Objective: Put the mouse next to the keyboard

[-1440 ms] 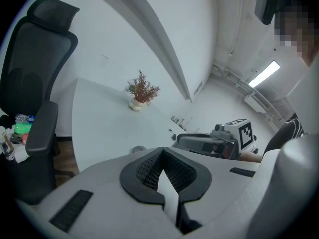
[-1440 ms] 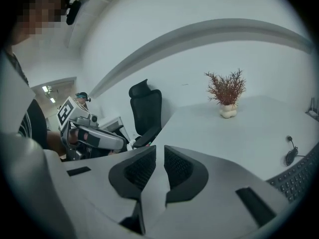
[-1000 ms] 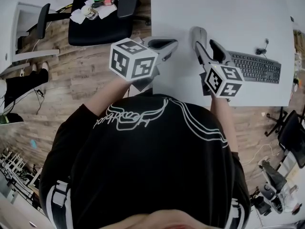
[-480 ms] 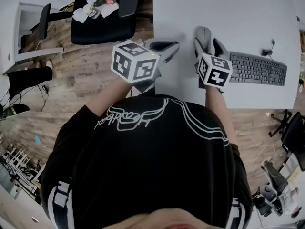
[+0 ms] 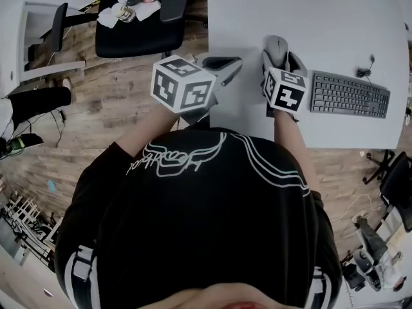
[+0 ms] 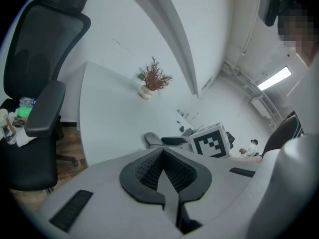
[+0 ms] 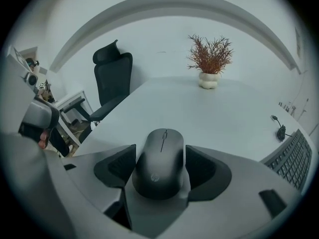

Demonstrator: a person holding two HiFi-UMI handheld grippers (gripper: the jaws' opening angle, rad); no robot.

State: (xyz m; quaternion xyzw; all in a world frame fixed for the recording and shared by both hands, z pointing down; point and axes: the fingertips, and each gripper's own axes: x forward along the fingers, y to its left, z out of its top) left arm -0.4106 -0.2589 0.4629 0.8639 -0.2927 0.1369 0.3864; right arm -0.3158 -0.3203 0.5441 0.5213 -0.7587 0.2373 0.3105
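While my right gripper [image 7: 160, 157] has just been opening wide, the black mouse [image 7: 162, 171] sits loose between its jaws on the white table [image 7: 209, 111], near the keyboard [image 7: 294, 158]. My left gripper [image 6: 162, 156] is closed and empty.

The mouse [image 7: 160, 169] rests between just-opened jaws of the hand-held gripper [image 7: 160, 152].
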